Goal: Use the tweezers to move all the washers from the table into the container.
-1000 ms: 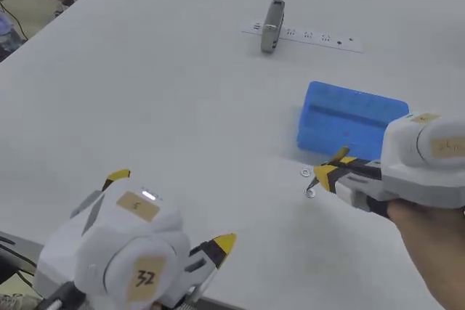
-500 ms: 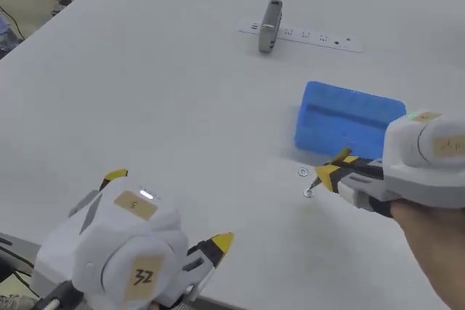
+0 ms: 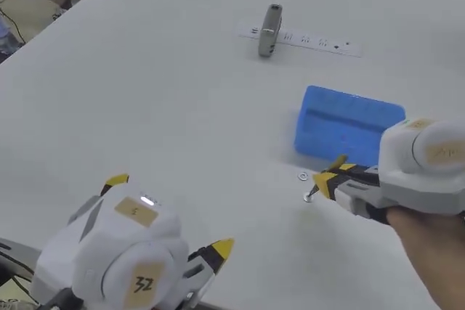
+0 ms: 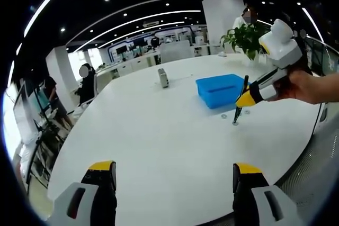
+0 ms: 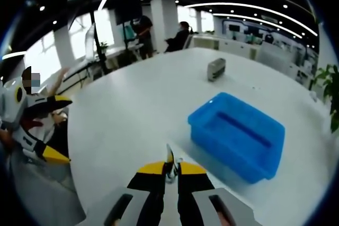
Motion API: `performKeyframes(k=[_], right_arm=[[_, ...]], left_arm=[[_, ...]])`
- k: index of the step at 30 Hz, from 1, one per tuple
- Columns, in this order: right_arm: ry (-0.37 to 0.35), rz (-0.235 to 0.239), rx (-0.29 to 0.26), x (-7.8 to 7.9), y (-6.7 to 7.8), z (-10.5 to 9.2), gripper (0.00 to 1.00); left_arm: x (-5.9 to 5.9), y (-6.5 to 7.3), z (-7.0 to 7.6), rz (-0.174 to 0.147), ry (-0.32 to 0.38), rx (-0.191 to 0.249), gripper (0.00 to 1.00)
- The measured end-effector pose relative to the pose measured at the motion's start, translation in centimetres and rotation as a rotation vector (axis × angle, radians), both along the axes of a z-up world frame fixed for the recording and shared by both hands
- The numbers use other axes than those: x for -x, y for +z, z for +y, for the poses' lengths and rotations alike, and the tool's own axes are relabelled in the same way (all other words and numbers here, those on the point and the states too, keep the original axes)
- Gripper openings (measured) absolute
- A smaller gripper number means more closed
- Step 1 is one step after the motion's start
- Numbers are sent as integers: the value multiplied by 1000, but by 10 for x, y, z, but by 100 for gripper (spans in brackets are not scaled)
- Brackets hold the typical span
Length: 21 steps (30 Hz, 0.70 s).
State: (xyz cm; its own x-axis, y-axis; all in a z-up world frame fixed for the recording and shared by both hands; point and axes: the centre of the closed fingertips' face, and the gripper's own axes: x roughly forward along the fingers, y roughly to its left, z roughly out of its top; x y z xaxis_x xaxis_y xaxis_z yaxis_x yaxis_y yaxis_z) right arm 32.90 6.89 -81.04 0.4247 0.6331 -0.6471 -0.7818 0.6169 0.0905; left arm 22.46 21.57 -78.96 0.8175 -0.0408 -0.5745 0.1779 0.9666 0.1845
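- The left gripper [image 4: 173,173] hangs over the near edge of the table [image 3: 182,107] with its fingers wide apart and nothing between them. It looks to have no part in this step.
- Two washers lie on the table just ahead of the right gripper's fingertips. One washer [image 3: 308,197] sits right at the tweezer tip, and the other washer [image 3: 303,176] lies just beyond it, towards the container.
- The tweezers [image 4: 241,99] are clamped between the fingers of the right gripper [image 3: 330,174], which are pressed together on them. In the left gripper view their long axis runs steeply down out of the fingers, with the point down on the table at the first washer.
- The step in hand looks like the pick-up. Whether the tip has already caught the washer is too small to tell.
- The next move, as I judge it, calls for a firm nip on the washer's rim, then a lift, keeping the tweezers point-down.
- The blue container [image 3: 327,143] stands just beyond and to the right of the right gripper's fingers. Its open top faces up, its long side lies across the line of the tweezers, and no washers can be made out inside. The carry would be a short one.
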Motion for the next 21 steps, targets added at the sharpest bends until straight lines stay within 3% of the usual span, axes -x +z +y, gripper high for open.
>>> performKeyframes(k=[7, 11, 14, 21], right_arm=[[-3, -21, 7, -3, -2, -2, 3], [-4, -5, 10, -8, 0, -2, 3], [-7, -14, -1, -12, 7, -2, 2], [-39, -58, -66, -27, 43, -1, 2]], left_arm=[[0, 0, 0, 3, -2, -3, 93], [0, 0, 0, 1, 0, -3, 93], [0, 0, 0, -1, 1, -5, 93], [0, 0, 1, -1, 5, -9, 93]])
